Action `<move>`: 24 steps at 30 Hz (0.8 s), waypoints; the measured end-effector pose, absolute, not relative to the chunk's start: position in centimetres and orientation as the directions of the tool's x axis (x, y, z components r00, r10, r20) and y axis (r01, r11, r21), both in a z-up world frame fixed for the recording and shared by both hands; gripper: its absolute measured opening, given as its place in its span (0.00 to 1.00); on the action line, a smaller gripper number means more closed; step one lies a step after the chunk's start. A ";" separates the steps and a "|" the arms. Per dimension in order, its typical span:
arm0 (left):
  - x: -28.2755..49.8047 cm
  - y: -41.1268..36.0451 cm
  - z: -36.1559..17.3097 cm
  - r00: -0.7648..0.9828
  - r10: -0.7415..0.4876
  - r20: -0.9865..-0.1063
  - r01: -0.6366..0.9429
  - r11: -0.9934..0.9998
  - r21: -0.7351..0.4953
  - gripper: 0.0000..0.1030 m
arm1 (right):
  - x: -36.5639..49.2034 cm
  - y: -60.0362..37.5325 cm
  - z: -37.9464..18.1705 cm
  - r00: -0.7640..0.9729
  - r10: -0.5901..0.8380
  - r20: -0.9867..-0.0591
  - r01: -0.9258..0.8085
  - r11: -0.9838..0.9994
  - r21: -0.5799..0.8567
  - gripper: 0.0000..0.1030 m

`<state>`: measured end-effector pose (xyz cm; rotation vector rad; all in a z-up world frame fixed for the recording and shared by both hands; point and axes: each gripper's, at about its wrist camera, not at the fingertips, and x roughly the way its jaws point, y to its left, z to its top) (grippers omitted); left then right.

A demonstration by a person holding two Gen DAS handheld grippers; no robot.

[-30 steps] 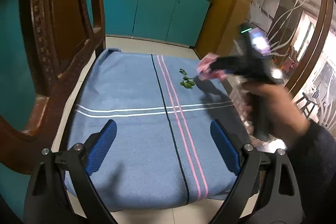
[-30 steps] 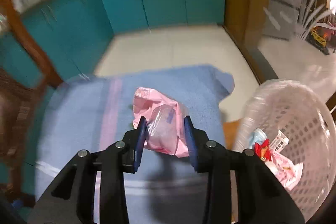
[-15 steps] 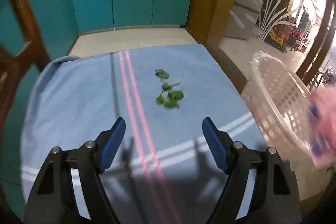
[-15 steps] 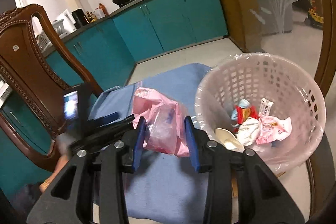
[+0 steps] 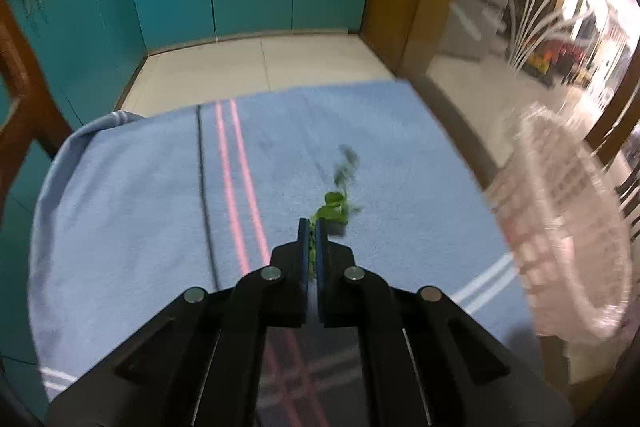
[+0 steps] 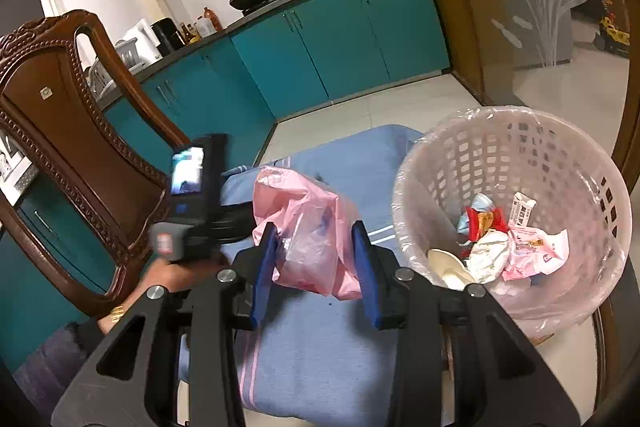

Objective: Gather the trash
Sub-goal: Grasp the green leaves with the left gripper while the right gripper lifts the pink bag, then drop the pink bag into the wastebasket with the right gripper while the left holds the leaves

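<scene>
Some trash lies in our basket [image 6: 404, 187]. Our right tongs [image 6: 314, 259] grip the bag [image 6: 308, 223]; left tongs [image 5: 312, 241] pinch leaves [image 5: 332, 207].

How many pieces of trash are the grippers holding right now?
2: the pink plastic bag between the right gripper fingers, and green leaf scraps pinched by the left gripper over the blue towel.

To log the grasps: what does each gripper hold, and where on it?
Left gripper: shut on green leaves, pinched at their near end. Right gripper: holds the pink bag by its sides.
</scene>
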<state>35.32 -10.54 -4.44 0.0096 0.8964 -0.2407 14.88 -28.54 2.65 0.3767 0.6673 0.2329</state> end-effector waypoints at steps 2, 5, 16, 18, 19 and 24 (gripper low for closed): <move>32.6 -9.4 -2.1 0.635 -0.228 -0.738 0.233 0.968 -0.098 0.04 | 14.8 -28.0 2.7 0.758 0.340 -0.556 -0.105 0.906 0.410 0.37; 27.0 -7.2 1.0 0.675 -0.246 -0.695 0.255 0.962 -0.092 0.04 | 14.7 -27.2 2.6 0.748 0.357 -0.559 -0.128 0.905 0.407 0.37; 13.8 -0.5 3.8 0.753 -0.178 -0.633 0.109 0.983 -0.147 0.04 | 14.0 -21.5 1.2 0.692 0.382 -0.612 -0.226 0.920 0.319 0.37; 14.2 -0.4 3.4 0.752 -0.174 -0.636 0.097 0.983 -0.154 0.04 | 13.9 -21.0 0.9 0.691 0.372 -0.620 -0.228 0.926 0.302 0.37; 14.2 -0.6 3.1 0.760 -0.165 -0.629 0.098 0.985 -0.140 0.04 | 13.9 -20.8 0.7 0.689 0.365 -0.626 -0.227 0.929 0.291 0.37; 15.4 -0.3 1.4 0.754 -0.149 -0.640 0.075 0.987 -0.142 0.04 | 13.7 -20.2 0.5 0.689 0.347 -0.636 -0.232 0.938 0.260 0.37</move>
